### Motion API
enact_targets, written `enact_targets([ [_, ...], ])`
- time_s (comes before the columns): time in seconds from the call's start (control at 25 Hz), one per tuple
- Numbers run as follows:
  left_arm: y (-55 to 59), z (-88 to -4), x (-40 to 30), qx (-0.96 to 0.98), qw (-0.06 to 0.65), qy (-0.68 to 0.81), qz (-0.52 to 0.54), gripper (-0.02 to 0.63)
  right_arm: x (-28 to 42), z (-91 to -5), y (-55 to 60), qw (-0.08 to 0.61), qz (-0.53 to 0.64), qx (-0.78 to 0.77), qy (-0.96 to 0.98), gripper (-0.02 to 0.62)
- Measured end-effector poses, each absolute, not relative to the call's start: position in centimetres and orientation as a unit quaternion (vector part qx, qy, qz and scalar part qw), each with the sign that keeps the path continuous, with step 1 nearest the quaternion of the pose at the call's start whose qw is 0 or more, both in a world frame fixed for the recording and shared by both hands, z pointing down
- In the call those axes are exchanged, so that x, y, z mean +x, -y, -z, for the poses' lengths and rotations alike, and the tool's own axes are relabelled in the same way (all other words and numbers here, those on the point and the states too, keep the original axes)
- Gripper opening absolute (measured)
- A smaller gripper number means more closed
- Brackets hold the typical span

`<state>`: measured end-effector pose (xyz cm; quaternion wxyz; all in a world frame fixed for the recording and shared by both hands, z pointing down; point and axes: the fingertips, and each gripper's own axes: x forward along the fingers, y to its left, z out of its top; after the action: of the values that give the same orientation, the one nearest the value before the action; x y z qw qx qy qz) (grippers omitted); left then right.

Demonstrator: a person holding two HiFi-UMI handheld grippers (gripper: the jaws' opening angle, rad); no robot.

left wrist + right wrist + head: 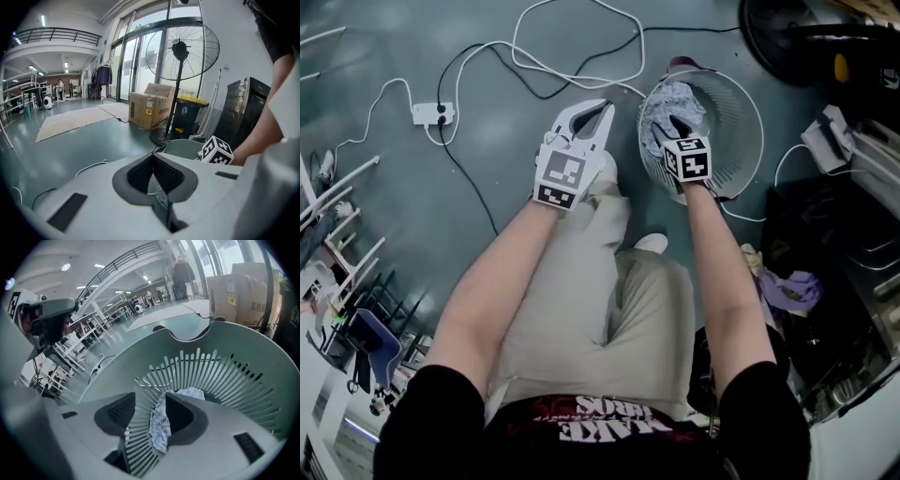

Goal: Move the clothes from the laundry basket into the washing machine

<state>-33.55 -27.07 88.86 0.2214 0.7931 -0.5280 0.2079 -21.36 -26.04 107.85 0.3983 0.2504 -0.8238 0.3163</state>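
Red lettering [623,419] is printed across the black shirt [431,422]; only the word "MAKE" can be read. The yellow label [148,111] on the cardboard box [139,101] is too small to be read.

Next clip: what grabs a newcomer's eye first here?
The eye lands on the round white laundry basket on the floor at upper right, holding a pale crumpled cloth, with the right claw open over it. Beside it, the left claw is shut and empty over the floor, where white and black cables loop past a power strip.
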Motion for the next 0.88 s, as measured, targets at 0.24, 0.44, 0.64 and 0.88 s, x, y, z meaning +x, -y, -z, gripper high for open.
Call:
enact_targets([
  [0.24,27.3,-90.2,-34.1,0.793,0.222,0.527,-0.210,0.005,-21.8,-111.4,26.8,0.405,-0.334,0.254,0.812,0.273],
  [0.44,27.2,-91.2,-34.4,0.794,0.219,0.524,-0.216,0.005,-21.7,-113.8,27.1,0.407,-0.336,0.264,0.807,0.324],
  [0.64,28.0,-91.5,-35.0,0.794,0.214,0.529,-0.208,0.005,-22.0,-116.2,27.5,0.409,-0.339,0.266,0.804,0.366],
  [0.88,28.0,-91.5,-36.3,0.796,0.204,0.534,-0.200,0.005,-21.8,-119.6,28.0,0.409,-0.373,0.287,0.782,0.380],
])
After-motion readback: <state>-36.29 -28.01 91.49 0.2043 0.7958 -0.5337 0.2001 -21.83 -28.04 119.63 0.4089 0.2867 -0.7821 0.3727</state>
